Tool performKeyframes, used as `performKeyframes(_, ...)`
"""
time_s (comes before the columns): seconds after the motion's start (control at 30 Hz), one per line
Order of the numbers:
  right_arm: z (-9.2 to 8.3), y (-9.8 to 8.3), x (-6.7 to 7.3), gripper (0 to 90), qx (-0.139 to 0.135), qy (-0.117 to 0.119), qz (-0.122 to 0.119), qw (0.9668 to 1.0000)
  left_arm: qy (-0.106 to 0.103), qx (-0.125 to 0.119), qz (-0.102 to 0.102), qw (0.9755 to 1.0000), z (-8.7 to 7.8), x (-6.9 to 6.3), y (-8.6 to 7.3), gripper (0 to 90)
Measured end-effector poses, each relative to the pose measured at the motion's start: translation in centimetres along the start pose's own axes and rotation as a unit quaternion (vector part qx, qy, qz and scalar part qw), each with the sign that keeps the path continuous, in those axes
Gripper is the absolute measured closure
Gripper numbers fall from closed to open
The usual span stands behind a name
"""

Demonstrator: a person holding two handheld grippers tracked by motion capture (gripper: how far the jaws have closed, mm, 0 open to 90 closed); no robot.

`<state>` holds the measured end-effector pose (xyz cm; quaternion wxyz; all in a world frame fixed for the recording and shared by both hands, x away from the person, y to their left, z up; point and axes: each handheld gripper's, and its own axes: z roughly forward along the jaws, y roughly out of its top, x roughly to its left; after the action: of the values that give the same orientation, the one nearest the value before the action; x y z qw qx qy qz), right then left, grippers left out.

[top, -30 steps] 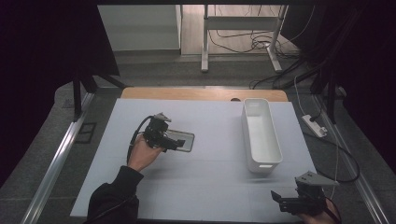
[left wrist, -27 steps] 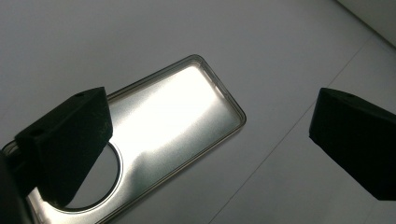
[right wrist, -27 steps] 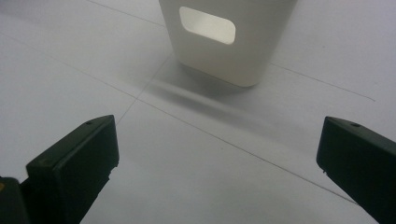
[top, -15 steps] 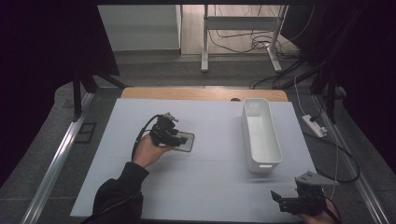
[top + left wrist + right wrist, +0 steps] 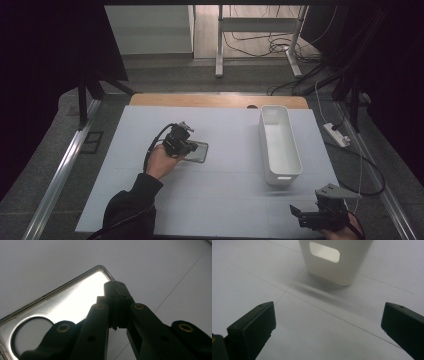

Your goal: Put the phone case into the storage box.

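Both left gripper (image 5: 117, 287) jaws just closed on phone case (image 5: 62, 307) edge.

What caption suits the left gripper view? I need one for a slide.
Left gripper, jaws shut, over the rim of a clear phone case lying on the white table.

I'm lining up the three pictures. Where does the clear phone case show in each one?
High view: phone case left of centre, at the left hand-held gripper.
Left gripper view: it spans the left half, the shut jaws at its edge.
Right gripper view: not in it.
Shared landmark: white bin.
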<state>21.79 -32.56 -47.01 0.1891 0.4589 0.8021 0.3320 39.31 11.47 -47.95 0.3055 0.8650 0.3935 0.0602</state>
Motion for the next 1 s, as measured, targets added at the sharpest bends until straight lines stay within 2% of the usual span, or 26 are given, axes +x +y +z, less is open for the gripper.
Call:
performKeyframes(0.17,0.0,0.0,0.0,0.0,0.001,0.0,-0.001,1.0,0.009,0.005,-0.003,0.9999,0.5,-0.1,-0.3,88.9)
performKeyframes(0.27,0.0,0.0,0.0,0.0,0.001,0.0,-0.002,1.0,0.017,0.005,-0.011,0.9998,1.1,-0.1,-0.7,88.8)
performKeyframes(0.6,0.0,0.0,0.0,0.1,0.002,0.0,-0.005,1.0,0.011,0.02,-0.014,0.9996,2.5,0.1,-1.9,88.8)
performKeyframes(1.0,0.1,0.0,0.0,0.3,0.003,-0.001,-0.005,1.0,0.015,0.029,-0.011,0.9994,3.4,0.0,-2.2,88.9)
